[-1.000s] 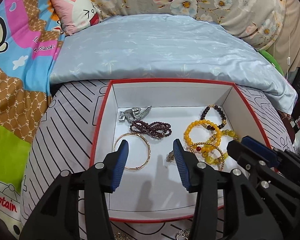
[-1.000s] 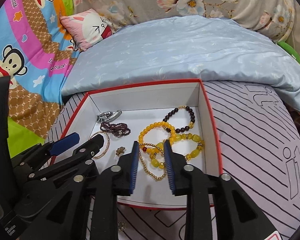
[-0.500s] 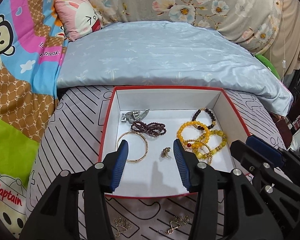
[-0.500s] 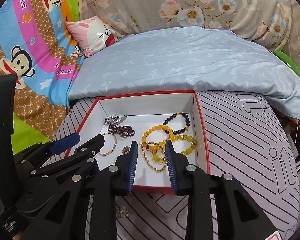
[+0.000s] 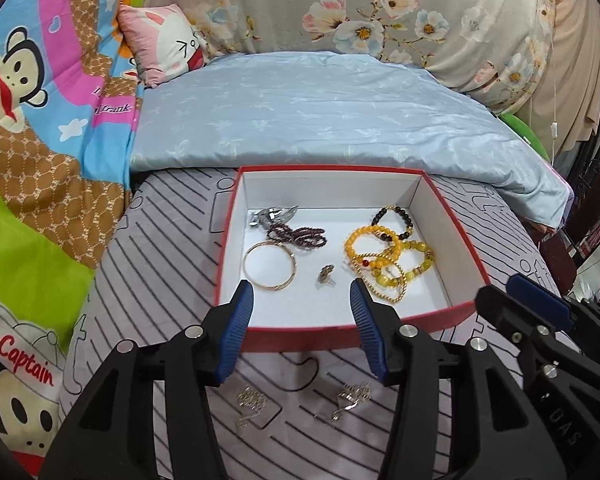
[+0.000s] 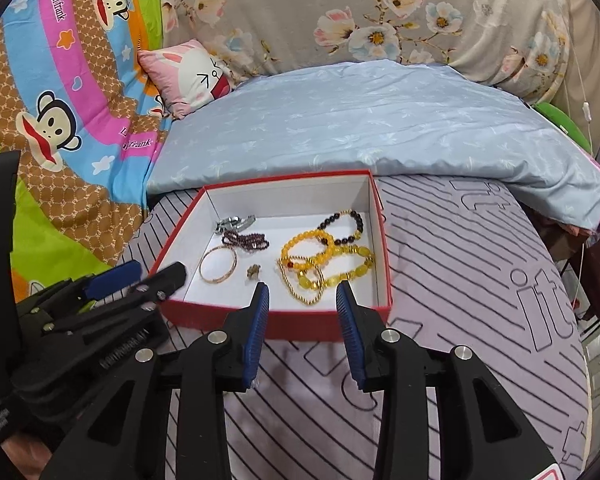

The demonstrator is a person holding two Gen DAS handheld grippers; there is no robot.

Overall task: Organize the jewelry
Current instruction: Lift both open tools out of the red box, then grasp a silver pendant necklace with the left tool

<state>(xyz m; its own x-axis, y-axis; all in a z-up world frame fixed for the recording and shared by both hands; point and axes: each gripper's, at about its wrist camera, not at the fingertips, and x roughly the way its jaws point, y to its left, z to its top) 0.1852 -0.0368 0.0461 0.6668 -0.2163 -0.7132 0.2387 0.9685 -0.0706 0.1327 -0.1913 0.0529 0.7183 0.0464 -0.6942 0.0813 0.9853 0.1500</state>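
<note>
Both tools, left tool (image 5: pixel 300 312) and right tool (image 6: pixel 300 308), are opening, nothing between their jaws. I should lower onto the loose chains (image 5: pixel 252 400) before the red box (image 5: pixel 340 334), pinching gently.

Both wrist views look steeply down and forward along their own blue-padded fingers, close above the striped bedspread (image 5: pixel 172 240), sharing the red box (image 5: pixel 340 336) at frame centre, the left wrist view from slightly further left.

Bed's a riot of patterns
Bunny pillow (image 5: pixel 168 42), pale blue quilt (image 5: pixel 320 108), monkey cartoon blanket (image 6: pixel 60 92), floral sheet (image 6: pixel 380 12) behind
</note>
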